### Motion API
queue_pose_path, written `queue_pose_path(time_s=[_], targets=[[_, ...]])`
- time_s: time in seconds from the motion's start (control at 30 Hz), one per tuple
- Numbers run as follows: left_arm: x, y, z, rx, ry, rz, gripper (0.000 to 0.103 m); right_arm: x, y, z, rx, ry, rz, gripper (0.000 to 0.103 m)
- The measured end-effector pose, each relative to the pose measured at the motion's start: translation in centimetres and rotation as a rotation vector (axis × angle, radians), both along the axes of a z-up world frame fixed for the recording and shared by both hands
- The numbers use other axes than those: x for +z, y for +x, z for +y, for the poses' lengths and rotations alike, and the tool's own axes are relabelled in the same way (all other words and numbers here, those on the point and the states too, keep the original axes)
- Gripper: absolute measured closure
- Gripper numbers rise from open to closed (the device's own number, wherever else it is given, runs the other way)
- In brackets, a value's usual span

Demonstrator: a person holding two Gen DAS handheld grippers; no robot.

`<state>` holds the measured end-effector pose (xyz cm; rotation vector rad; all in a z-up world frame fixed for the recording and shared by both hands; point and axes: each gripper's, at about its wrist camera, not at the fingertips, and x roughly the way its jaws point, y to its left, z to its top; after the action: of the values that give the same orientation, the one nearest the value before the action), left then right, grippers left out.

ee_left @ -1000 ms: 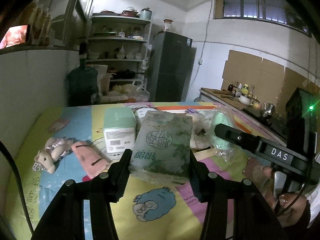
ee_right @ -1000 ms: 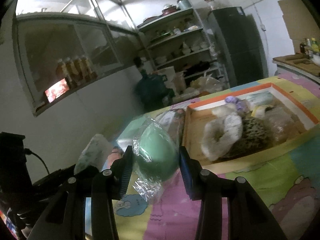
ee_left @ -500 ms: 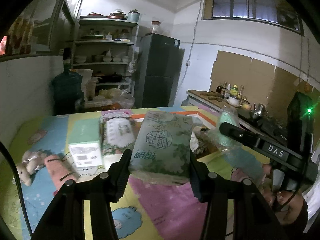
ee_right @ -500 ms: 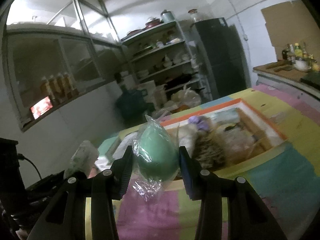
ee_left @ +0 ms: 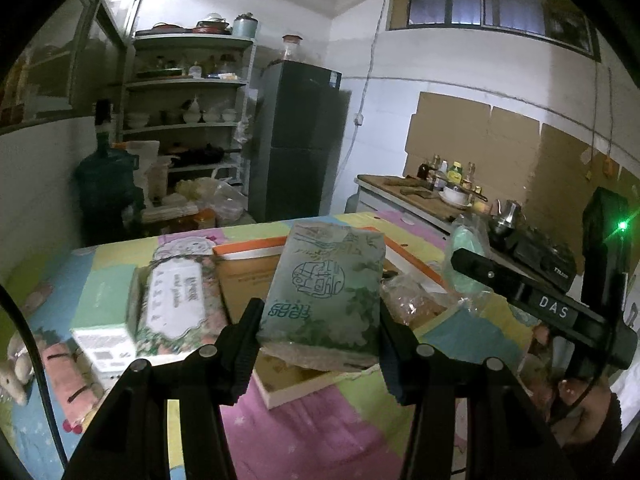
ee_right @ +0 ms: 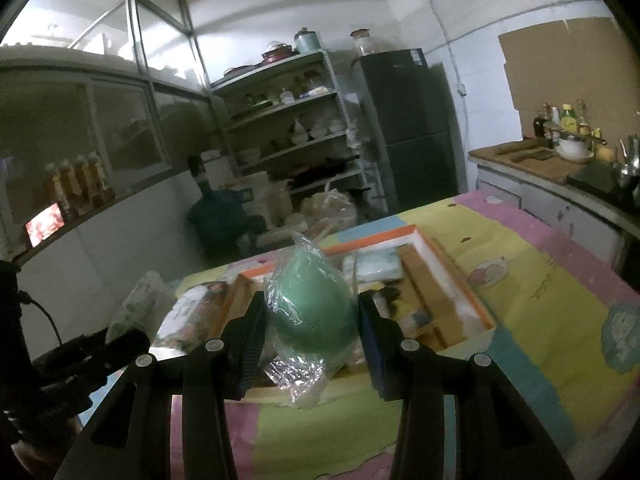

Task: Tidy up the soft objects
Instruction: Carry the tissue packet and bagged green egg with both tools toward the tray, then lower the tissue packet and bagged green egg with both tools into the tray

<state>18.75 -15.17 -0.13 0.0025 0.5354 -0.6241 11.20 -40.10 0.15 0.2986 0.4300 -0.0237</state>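
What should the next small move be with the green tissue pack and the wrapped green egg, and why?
Probably carry both on over the orange-rimmed box and lower them in. The left claw grips the tissue pack, the right claw grips the wrapped egg, both held above the box's near edge.

Both claws have carried the tissue pack [ee_left: 324, 292] and green egg [ee_right: 314, 304] over the box [ee_right: 460, 292].
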Motion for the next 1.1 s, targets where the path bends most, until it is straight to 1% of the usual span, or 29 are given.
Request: queue_pose_path(time_s=[0.27,0.37,0.7,0.83,1.1], targets=[[-0.1,3.0,-2.9,-0.014,-0.011,0.037,0.050,-0.2,1.3,-3.1,-0.011,-0.018,0.032,0.057],[-0.4,4.0,-4.1,-0.011,-0.003,0.049,0.050,-0.1,2.1,-4.1,-0.006,-0.017,0.040,0.057],[-1.1,6.7,-7.9,0.017,0.033,0.062,0.050,0.2,4.2,-5.1,0.010,-0.052,0.051,0.057],[-1.4,7.6,-9.3,0.022,0.055,0.053,0.050,-0.2,5.3,-5.6,0.026,-0.051,0.067,0.057],[-2.3,9.3,-11.1,0.018,0.071,0.073,0.050,-1.1,7.8,-6.8,0.042,-0.049,0.092,0.057]])
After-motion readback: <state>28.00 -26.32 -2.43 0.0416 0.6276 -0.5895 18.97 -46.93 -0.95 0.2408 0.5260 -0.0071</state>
